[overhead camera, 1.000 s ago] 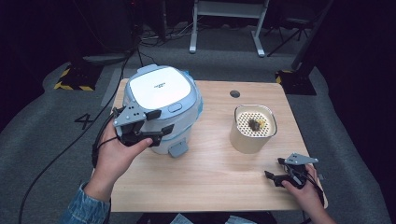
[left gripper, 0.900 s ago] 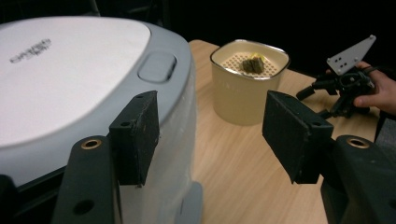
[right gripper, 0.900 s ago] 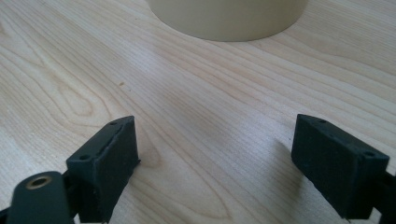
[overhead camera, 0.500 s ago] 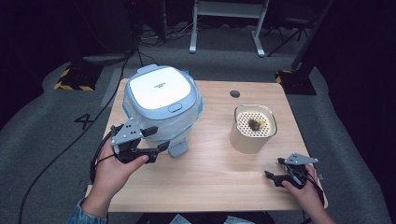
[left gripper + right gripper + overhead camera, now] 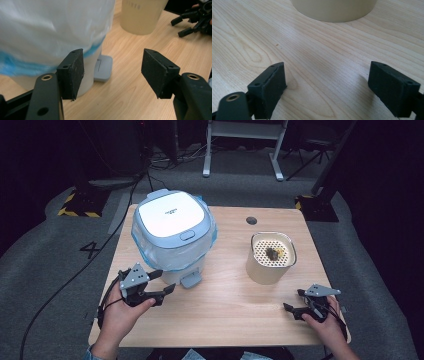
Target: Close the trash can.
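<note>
A white and pale-blue lidded bin (image 5: 172, 232), lined with a blue-edged bag, stands at the back left of the wooden table (image 5: 225, 310). Its grey foot pedal (image 5: 190, 280) juts out at the front and lies just ahead of my left gripper (image 5: 112, 72) in the left gripper view, pedal (image 5: 103, 68). My left gripper (image 5: 162, 282) is low beside the bin's front, open, nothing between its jaws. A beige cup (image 5: 271, 257) with a perforated insert and a dark bit inside stands to the right. My right gripper (image 5: 295, 302) rests open near the front right edge, facing the cup (image 5: 334, 10).
A small dark round hole (image 5: 251, 220) sits in the tabletop behind the cup. Cables trail over the grey floor to the left. A metal stand (image 5: 240, 145) is beyond the table's far edge. The other gripper (image 5: 195, 21) appears far right in the left gripper view.
My left gripper has come down from beside the bin's lid to near the tabletop in front of the bin, by the pedal. The right gripper has stayed put.
</note>
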Tool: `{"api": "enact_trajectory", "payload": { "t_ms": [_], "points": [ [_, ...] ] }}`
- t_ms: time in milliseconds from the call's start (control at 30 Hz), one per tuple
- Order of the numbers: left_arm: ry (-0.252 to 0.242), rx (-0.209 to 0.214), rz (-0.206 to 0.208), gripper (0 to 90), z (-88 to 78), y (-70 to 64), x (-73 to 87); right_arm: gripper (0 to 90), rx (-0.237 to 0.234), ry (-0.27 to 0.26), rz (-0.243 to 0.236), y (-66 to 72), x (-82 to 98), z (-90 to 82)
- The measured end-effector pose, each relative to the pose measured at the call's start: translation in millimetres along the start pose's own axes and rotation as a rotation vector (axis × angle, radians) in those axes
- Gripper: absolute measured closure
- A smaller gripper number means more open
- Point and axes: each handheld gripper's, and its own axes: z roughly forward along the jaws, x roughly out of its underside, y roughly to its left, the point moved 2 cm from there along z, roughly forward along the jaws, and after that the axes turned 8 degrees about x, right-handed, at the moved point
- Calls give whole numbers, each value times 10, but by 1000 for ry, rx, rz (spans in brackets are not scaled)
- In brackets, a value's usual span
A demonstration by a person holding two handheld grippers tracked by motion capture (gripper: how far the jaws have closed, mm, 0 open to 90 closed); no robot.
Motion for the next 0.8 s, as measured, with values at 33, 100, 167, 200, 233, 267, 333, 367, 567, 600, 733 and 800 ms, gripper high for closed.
{"api": "enact_trajectory", "payload": {
  "t_ms": [33,100,167,200,233,267,333,367,567,600,733,800],
  "points": [
    [14,3,-6,357,24,9,40,149,0,0,0,0,0,0],
    [39,-2,-10,357,67,24,115,149,0,0,0,0,0,0],
    [60,-3,-20,357,109,44,193,149,0,0,0,0,0,0],
    [71,2,-32,356,133,53,238,149,0,0,0,0,0,0],
    [80,4,-41,356,159,65,283,149,0,0,0,0,0,0],
    [94,6,-53,356,191,79,340,148,0,0,0,0,0,0],
    [118,6,-64,355,227,102,418,149,0,0,0,0,0,0],
    [129,5,-70,353,246,116,461,149,0,0,0,0,0,0],
    [211,-12,-102,326,355,183,711,149,0,0,0,0,0,0],
    [230,-18,-99,320,372,192,749,149,0,0,0,0,-1,0],
    [272,-35,-68,283,439,225,878,149,0,0,0,-1,-1,0],
    [258,-35,-60,251,449,231,889,148,0,0,0,-1,-1,0]
  ]
}}
